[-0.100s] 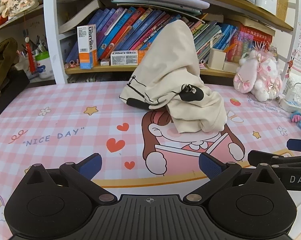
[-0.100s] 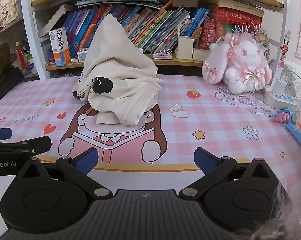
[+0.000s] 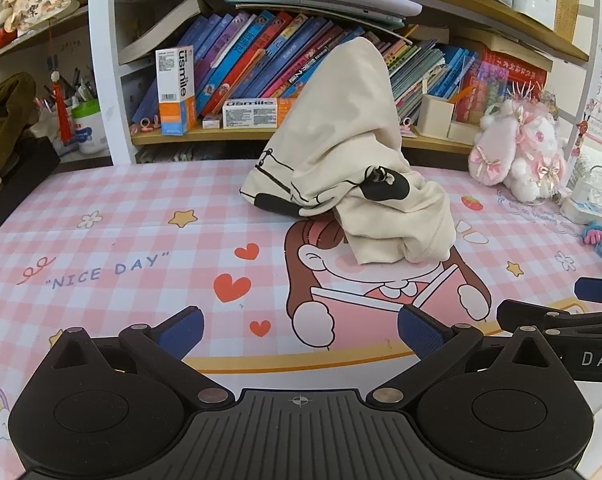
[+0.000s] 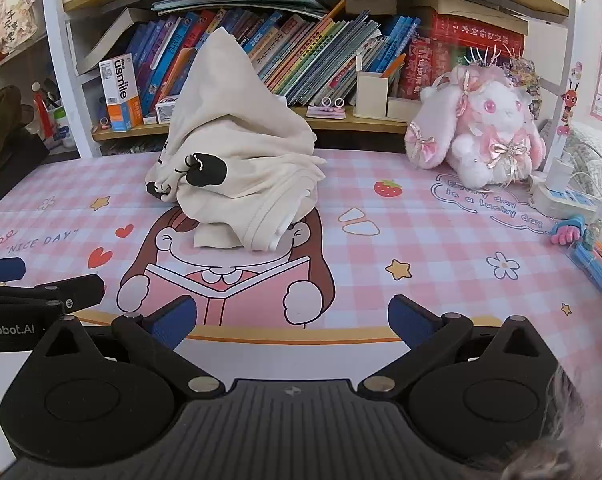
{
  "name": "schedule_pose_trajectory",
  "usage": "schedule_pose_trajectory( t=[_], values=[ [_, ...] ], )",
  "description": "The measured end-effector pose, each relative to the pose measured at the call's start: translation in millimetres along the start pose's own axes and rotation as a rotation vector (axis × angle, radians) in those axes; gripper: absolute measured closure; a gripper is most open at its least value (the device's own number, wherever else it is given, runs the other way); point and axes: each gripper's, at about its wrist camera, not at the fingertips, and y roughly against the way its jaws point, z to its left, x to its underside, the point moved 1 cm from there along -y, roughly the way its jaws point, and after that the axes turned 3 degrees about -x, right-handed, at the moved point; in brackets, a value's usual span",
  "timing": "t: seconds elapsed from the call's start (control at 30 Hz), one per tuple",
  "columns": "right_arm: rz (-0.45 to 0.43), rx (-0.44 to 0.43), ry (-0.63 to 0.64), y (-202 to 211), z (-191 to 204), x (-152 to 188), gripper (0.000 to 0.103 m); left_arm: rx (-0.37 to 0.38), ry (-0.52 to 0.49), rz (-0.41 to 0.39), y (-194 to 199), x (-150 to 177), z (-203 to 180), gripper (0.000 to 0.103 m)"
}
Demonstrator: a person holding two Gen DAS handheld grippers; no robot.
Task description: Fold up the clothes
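Left wrist fisheye: left claw (image 3: 300,330) spread wide with nothing between its blue-padded fingers (image 3: 183,326), hovering low over the near edge of the pink checked cartoon-print tabletop (image 3: 101,240). Crumpled cream cotton garment with black printed patches (image 3: 349,160) heaped in a tall peak toward the far edge of the tabletop, roughly midway along it, its lower folds draped over the head of the printed reading-girl picture. Well apart from both claws. Part of the right claw (image 3: 561,314) visible at the right border, level with the left one.

Right wrist fisheye: right claw (image 4: 293,322) likewise gaping and holding nothing, blue pads (image 4: 411,320) far apart, over the near edge. Same cream garment (image 4: 237,140) straight ahead and slightly left, ribbed hem hanging at its near side. Pink and white plush rabbit with ribbon bows (image 4: 481,128) seated near the far right corner, beside a white power strip (image 4: 561,198). Wooden bookshelf packed with slanting colourful books (image 4: 301,52) rising behind the far edge. Left claw (image 4: 41,294) poking in at the left border.
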Motion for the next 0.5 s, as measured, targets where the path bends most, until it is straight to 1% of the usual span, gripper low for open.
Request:
schedule_pose_trajectory(
  t=[0.13,0.17,0.5],
  values=[
    [0.001,0.002,-0.002,-0.1,1.0,-0.3,0.0,0.005,0.001,-0.004,-2.2,1.5,0.7,0.0],
    [0.001,0.003,-0.002,-0.1,1.2,-0.4,0.0,0.004,0.006,-0.007,2.9,3.0,-1.6,0.0],
    [0.003,0.001,-0.005,-1.0,-0.5,-0.2,0.0,-0.001,0.012,0.015,0.4,-1.5,-0.9,0.0]
  ],
)
